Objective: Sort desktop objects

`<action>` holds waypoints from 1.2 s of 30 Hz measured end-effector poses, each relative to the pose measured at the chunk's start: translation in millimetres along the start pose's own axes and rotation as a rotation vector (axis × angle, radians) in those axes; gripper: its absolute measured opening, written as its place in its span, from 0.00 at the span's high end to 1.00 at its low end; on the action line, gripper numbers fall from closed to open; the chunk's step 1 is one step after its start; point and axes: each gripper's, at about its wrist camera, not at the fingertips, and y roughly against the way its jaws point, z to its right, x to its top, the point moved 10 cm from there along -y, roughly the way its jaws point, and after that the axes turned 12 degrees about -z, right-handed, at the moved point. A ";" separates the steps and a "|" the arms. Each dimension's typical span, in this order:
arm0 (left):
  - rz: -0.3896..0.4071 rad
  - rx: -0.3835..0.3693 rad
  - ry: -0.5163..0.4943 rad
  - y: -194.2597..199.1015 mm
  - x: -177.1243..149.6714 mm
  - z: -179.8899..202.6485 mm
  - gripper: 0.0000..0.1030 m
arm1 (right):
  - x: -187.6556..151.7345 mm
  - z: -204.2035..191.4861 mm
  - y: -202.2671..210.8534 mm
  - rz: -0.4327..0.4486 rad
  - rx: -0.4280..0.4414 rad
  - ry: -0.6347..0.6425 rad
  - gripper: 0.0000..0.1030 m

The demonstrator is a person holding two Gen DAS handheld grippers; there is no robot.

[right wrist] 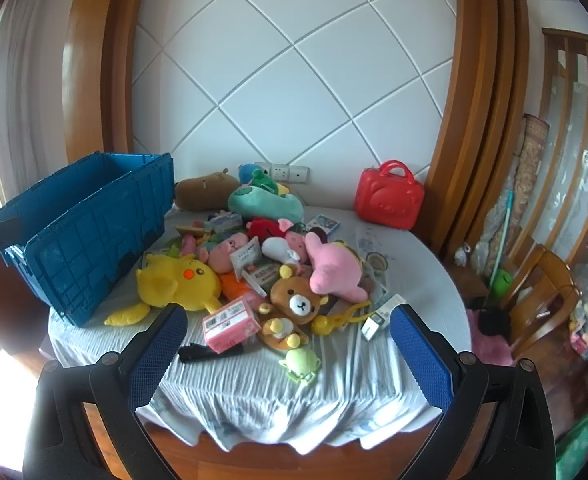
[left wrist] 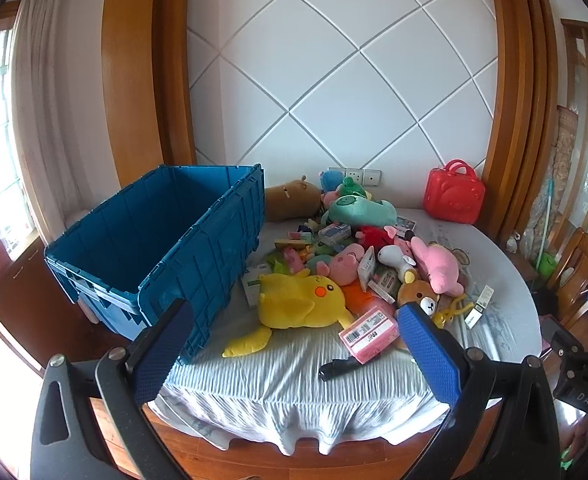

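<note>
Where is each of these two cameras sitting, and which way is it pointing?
Left wrist: sits on the left gripper, facing the table's near edge and blue crate; its open blue fingers show, the other gripper at far right.
Right wrist: sits on the right gripper, facing the toy pile; open fingers show.
Shared: crate, yellow plush, red case, white tablecloth.

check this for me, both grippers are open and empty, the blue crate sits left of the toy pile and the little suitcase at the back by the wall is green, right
One slip: the suitcase is red, not green, as the right wrist view shows. The rest stands: both grippers open and empty, blue crate left of the toy pile.
</note>
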 end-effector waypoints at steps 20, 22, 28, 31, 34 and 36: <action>0.025 -0.043 -0.008 3.9 -4.9 4.3 0.00 | -3.7 -2.8 -4.5 -0.014 0.010 0.002 0.00; 0.040 -0.045 -0.027 6.0 -5.0 6.5 0.00 | -4.2 -3.0 -4.1 -0.015 0.010 0.002 0.00; 0.054 -0.081 -0.066 12.3 -3.5 14.2 0.00 | -6.0 -3.6 -2.5 -0.013 0.009 0.001 0.00; 0.057 -0.094 -0.068 13.3 -3.9 15.3 0.00 | -7.3 -3.6 -1.7 -0.013 0.009 -0.001 0.00; 0.062 -0.103 -0.081 13.2 -5.6 16.8 0.00 | -8.9 -3.6 -0.9 -0.011 0.008 -0.001 0.00; 0.117 -0.114 -0.100 19.7 -2.8 19.6 0.00 | -9.8 -3.8 -0.5 -0.009 0.008 0.000 0.00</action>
